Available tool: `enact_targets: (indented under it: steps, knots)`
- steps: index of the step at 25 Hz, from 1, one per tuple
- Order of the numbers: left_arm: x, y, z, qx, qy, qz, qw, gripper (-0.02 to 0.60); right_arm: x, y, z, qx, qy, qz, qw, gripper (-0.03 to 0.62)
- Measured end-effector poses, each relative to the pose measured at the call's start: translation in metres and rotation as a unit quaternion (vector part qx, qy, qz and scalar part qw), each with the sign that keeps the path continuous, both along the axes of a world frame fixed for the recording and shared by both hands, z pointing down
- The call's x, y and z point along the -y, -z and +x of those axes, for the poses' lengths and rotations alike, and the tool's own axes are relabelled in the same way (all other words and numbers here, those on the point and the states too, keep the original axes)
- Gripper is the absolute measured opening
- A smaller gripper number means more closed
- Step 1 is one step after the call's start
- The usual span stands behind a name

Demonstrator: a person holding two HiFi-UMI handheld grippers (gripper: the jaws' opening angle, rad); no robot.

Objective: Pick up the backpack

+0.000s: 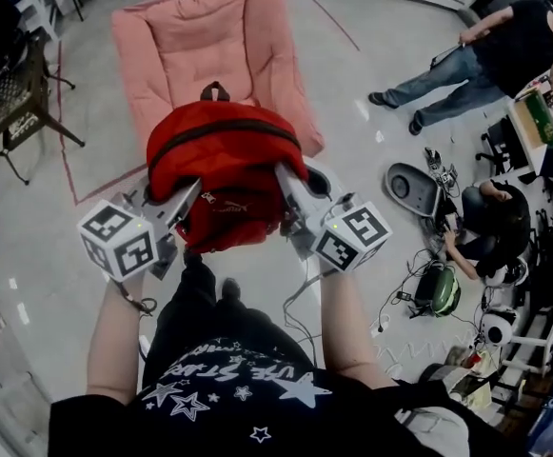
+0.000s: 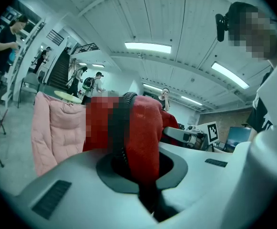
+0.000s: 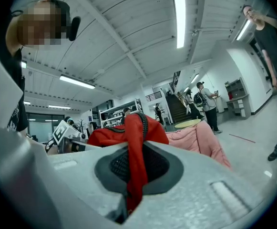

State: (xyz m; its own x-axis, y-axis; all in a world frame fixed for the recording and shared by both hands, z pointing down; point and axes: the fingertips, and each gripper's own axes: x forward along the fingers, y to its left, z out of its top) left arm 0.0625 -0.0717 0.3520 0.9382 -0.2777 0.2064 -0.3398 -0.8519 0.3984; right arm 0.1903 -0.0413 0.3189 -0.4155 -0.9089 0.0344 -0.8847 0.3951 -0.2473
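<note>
Backpack (image 1: 227,174), red, up in front of the person's chest, slung between left gripper (image 1: 192,196) and right gripper (image 1: 286,181), covering the near edge of the pink chair (image 1: 209,46) as seen from the head view. Looks lifted clear of the cushion, since both gripper views put the chair behind and apart, though the underside stays out of sight.

Pinched at opposite sides, most likely to share the weight and keep the bag level rather than let it swing from one corner. Left jaws clamped on a thick fold of red cloth next to the dark zip band. Right jaws pressed almost together on a thinner red fold just beside the zip teeth. Top handle (image 1: 215,90) free and unused, standing up at the far side. Cloth grips of this kind risk slipping if the load sags.

Zip (image 1: 224,133) apparently drawn shut across the top, so contents hidden. Rounded, bulging shape hints at something inside, no more than a guess. Nothing seen lying on the visible part of the chair.
</note>
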Motion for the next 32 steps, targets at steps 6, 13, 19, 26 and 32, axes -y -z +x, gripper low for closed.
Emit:
enact_targets:
  steps: [6, 13, 19, 26, 32]
  knots:
    - [-0.040, -0.012, -0.008, 0.015, 0.015, -0.017, 0.9996, 0.035, -0.032, -0.015, -0.006, 0.017, 0.009, -0.007, 1.000, 0.006]
    - [-0.052, -0.011, -0.018, 0.015, 0.026, -0.014, 0.9994, 0.035, -0.053, -0.015, -0.020, 0.005, 0.026, -0.012, 1.000, 0.006]
    - [-0.060, -0.003, -0.031, -0.001, 0.017, -0.003, 0.9999, 0.035, -0.065, -0.003, -0.035, 0.002, 0.010, 0.002, 1.000, 0.006]
    - [-0.085, 0.024, -0.071, -0.016, 0.000, 0.018, 0.9997, 0.035, -0.094, 0.025, -0.077, -0.012, -0.008, 0.016, 1.000, 0.006]
    - [-0.118, 0.028, -0.106, -0.015, -0.016, 0.028, 0.9994, 0.035, -0.128, 0.026, -0.114, -0.022, -0.023, 0.010, 0.999, 0.006]
